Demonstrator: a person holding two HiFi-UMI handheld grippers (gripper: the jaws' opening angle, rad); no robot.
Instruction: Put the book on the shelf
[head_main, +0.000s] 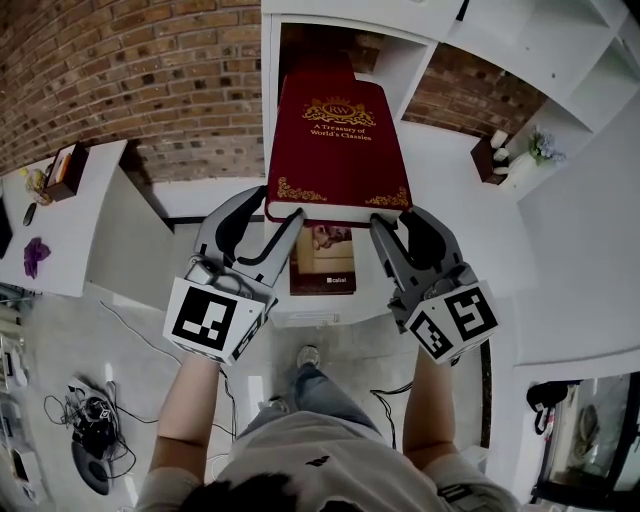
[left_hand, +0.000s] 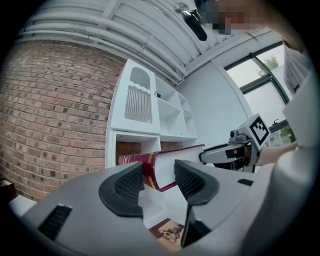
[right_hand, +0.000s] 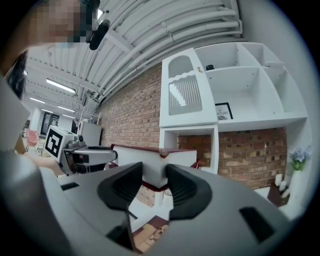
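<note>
book (head_main: 338, 140): closed dark red hardcover with gilt ornament and title on the front cover; cover up, level, clear of any surface, far end at the mouth of an open, brick-backed compartment of the white shelf (head_main: 410, 65).

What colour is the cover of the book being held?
The book is dark red with gold lettering, clearest in the head view.
</note>
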